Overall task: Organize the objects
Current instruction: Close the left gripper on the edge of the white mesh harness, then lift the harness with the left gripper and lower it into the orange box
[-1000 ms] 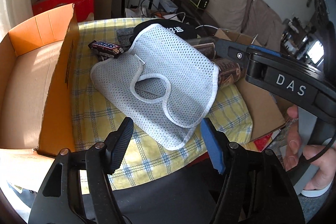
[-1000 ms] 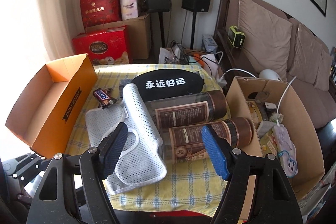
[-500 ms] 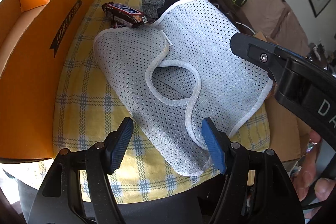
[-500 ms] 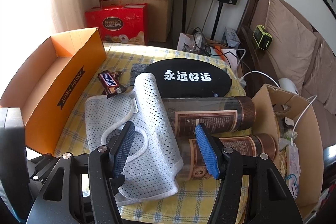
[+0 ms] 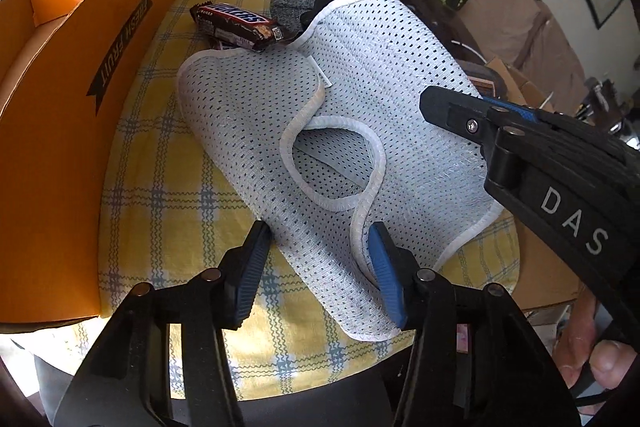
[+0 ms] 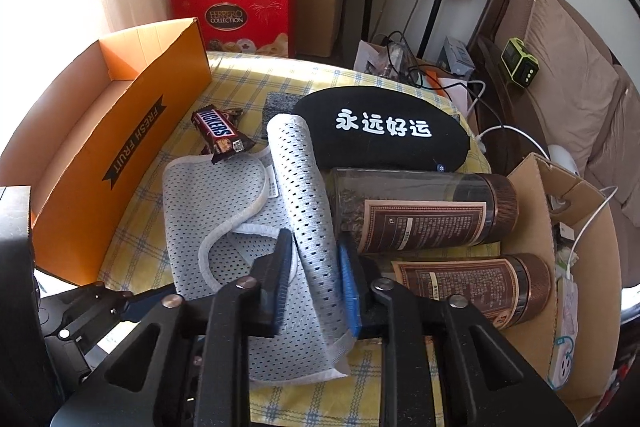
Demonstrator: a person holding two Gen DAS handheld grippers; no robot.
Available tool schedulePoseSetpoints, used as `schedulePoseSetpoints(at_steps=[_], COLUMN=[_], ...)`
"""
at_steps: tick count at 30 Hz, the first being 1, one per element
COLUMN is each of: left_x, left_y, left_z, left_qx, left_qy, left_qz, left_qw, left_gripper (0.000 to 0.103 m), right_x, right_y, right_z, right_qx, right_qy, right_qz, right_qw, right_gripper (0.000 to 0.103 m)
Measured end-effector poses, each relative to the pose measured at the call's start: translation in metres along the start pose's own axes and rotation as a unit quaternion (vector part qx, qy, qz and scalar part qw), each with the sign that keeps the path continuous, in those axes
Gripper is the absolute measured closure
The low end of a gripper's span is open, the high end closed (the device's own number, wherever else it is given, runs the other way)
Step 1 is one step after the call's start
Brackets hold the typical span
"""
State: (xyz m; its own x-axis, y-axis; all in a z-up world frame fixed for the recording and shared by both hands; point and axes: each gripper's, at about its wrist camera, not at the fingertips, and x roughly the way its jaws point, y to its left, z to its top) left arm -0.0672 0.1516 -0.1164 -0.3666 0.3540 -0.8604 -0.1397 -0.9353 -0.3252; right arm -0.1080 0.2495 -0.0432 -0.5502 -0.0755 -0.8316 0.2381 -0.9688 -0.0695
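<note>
- Mesh vest (image 5: 352, 115): white-grey, flat on the yellow checked tablecloth (image 5: 168, 211), long axis running from near edge up and away; far side draped over the 2 jars.
- Right gripper (image 6: 316, 279): jaws just closed, now pinching a raised fold of the vest between the pads.
- Left gripper (image 5: 316, 267): jaws just been closing, straddling the vest's near strip; pad contact unclear, so grip cannot tell.
- Both hands are at the near end; right has the firmer hold, so the lift probably starts there.
- Snickers bar (image 6: 220, 135) touches the vest's far left corner; black eye mask (image 6: 380, 131) just beyond.
- 2 jars (image 6: 424, 215) lie on their sides, right of the vest.
- Orange box (image 6: 132, 143), left: looks empty inside.
- Brown carton (image 6: 580, 227), right: cables, small items.
</note>
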Motion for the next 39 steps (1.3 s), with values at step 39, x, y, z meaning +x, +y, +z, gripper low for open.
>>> schedulePoseSetpoints(at_steps=[39], left_x=[-0.199], left_y=[0.06], left_z=[0.071], left_qx=[0.023], left_qy=[-0.138], left_qz=[-0.082], left_qw=[0.9868], left_gripper=[0.095], right_x=[-0.157], right_y=[0.046], right_z=[0.056], right_qx=[0.035], right_qy=[-0.172], right_qz=[0.083], right_qw=[0.981], right_gripper=[0.096])
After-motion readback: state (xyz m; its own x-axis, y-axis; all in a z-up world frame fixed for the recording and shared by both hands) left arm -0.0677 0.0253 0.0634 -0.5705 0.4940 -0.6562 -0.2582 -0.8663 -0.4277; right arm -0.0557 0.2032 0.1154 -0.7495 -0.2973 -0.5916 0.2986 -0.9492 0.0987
